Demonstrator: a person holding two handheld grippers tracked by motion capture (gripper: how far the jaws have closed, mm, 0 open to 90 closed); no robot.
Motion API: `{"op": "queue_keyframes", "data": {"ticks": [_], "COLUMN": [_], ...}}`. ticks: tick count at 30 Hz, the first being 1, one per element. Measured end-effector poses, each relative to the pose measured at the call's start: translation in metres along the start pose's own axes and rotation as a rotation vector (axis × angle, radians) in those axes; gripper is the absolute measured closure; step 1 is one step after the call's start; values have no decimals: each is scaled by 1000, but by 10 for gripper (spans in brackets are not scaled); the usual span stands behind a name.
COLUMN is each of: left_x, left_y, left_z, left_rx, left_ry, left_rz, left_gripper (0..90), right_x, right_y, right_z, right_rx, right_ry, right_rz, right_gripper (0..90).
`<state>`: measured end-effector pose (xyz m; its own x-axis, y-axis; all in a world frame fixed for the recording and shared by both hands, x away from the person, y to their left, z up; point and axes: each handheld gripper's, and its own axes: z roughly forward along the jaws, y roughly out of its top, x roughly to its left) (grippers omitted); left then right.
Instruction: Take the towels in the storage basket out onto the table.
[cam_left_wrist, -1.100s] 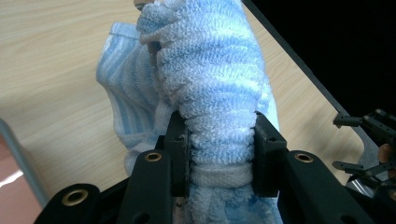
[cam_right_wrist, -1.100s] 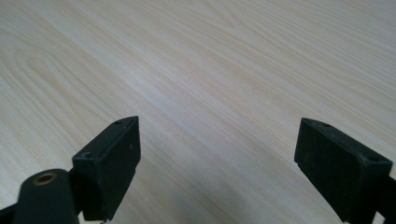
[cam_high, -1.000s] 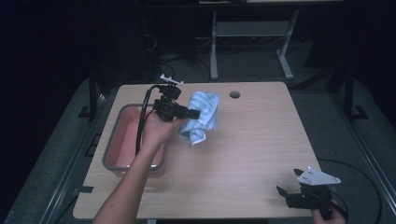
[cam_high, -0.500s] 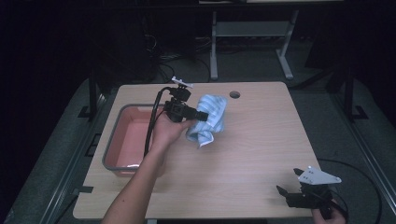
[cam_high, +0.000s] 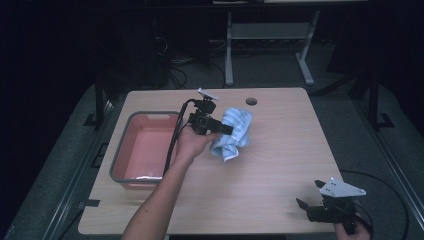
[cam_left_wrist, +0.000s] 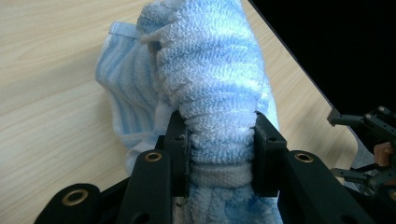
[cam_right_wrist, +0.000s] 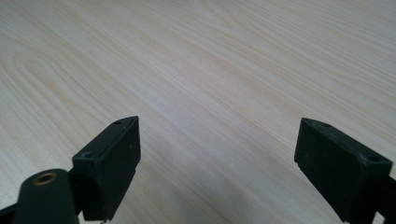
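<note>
A light blue and white striped towel (cam_high: 232, 132) hangs bunched in my left gripper (cam_high: 226, 129), which is shut on it near the middle of the wooden table (cam_high: 280, 165). In the left gripper view the towel (cam_left_wrist: 210, 84) is squeezed between both black pads, and its lower folds trail toward the tabletop. My right gripper (cam_high: 305, 206) rests low at the table's front right corner. Its jaws stand wide open in the right gripper view, with bare wood between the fingertips (cam_right_wrist: 114, 154).
A pink tub with a grey rim (cam_high: 125, 150) sits on the left part of the table. A round cable hole (cam_high: 251, 101) lies near the far edge. Dark floor and a white table frame (cam_high: 265, 35) lie beyond. My right gripper also shows in the left gripper view (cam_left_wrist: 369, 140).
My left gripper has carried the towel rightward and lower, away from the tub toward the table's middle. The right gripper has stayed where it was.
</note>
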<state>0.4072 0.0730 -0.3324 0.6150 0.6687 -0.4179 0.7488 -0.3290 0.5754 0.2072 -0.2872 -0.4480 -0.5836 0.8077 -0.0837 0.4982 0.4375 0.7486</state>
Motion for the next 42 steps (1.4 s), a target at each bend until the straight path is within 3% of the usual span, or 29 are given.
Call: {"op": "queue_keyframes", "data": {"ticks": [10, 19, 24, 35, 42], "left_x": [3, 5, 2, 3, 7], "left_y": [-1, -7, -13, -28, -38], "left_z": [23, 38, 52, 85, 101], "left_rx": [36, 32, 47, 82, 93], "left_ry": [-6, -21, -33, 0, -2], "left_rz": [-3, -51, -47, -60, -73], "left_gripper": [645, 636, 634, 620, 606], "right_x": [-2, 0, 0, 3, 4], "right_y": [-2, -2, -3, -1, -1], "right_z": [-1, -2, -4, -2, -2], "right_rx": [-1, -1, 4, 1, 5], "right_ry": [-8, -3, -8, -4, -4], "right_rz": [5, 3, 11, -2, -9], "right_gripper": [138, 138, 138, 138, 138]}}
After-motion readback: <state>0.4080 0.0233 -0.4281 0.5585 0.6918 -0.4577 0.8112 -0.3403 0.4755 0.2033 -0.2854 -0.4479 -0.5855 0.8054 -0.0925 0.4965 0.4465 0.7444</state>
